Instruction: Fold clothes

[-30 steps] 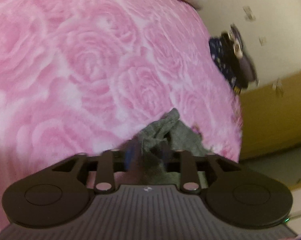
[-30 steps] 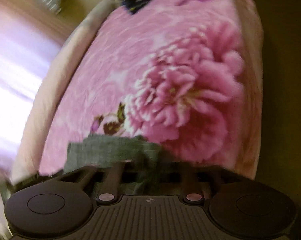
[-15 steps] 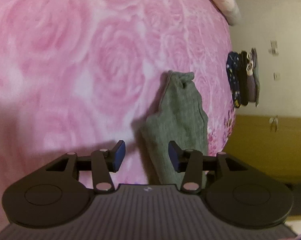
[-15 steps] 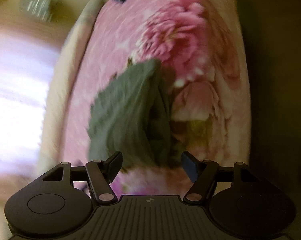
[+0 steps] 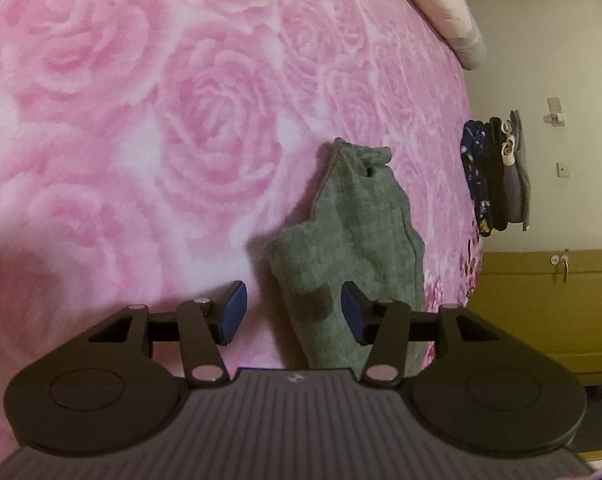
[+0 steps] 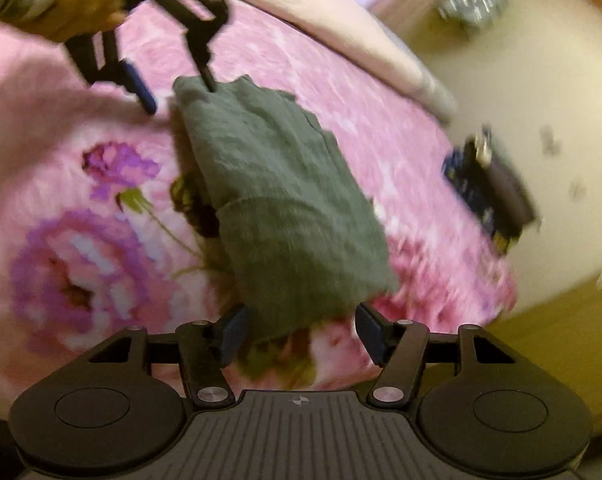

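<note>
A folded grey garment lies flat on the pink rose blanket. My left gripper hangs open just above its near end. The cloth lies below the gap, nearer the right finger, and neither blue pad touches it. In the right wrist view the same garment runs away from my right gripper, whose jaws are closing with the cloth's near corner between them, the pads not pressing on it. At the garment's far end that view shows the left gripper, open and held by a hand.
A stack of folded dark clothes sits at the bed's edge, also in the right wrist view. A pale pillow lies along the far side. Beyond the bed stand a cream wall and a yellow-brown cabinet.
A second ago both grippers were shut on the bunched grey garment. Both have let go, and it now lies folded on the blanket. The right wrist view has swung round towards it.
</note>
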